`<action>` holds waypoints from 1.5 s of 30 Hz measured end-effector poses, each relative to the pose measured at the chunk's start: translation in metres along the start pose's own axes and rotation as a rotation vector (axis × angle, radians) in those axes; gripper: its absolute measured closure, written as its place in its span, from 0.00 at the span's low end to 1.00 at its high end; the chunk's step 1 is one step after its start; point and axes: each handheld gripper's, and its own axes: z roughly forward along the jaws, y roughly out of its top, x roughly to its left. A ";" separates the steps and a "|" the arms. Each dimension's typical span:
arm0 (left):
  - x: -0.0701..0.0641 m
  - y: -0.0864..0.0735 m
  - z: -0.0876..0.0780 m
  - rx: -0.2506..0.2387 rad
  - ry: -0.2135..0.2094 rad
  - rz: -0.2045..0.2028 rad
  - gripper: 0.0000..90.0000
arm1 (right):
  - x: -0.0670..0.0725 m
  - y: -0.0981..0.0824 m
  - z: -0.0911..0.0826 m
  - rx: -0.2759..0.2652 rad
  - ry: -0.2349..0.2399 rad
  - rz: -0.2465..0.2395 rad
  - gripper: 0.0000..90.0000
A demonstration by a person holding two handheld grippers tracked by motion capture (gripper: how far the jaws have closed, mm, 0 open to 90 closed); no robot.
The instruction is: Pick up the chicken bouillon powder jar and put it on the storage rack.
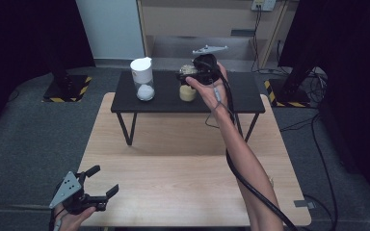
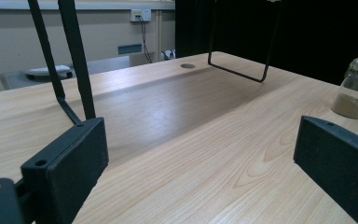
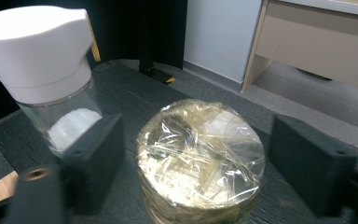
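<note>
Jar (image 3: 200,161) with cling-film top stands upright, long axis vertical, mouth up, on black raised shelf (image 1: 241,98); pale powder in bottom. Right of white-capped shaker (image 1: 143,78) on same shelf, apart from it. Right claw (image 1: 189,76) over jar's top, jaws apart, one each side of jar, pads off film. Right arm stretched forward over table (image 1: 183,192), palm turned up, cable trailing along forearm. Left claw (image 1: 103,183) well short of shelf, at table's near left corner, jaws wide apart, nothing between.
</note>
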 end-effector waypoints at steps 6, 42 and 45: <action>0.000 0.000 0.000 0.000 0.002 0.002 0.02 | 0.000 0.004 -0.006 -0.014 0.002 -0.001 0.10; -0.001 0.001 0.001 0.004 0.007 0.003 0.03 | 0.009 0.007 -0.107 -0.140 0.161 -0.150 0.07; -0.001 0.001 0.001 0.004 0.007 0.005 0.03 | 0.011 0.002 -0.115 -0.150 0.174 -0.160 0.07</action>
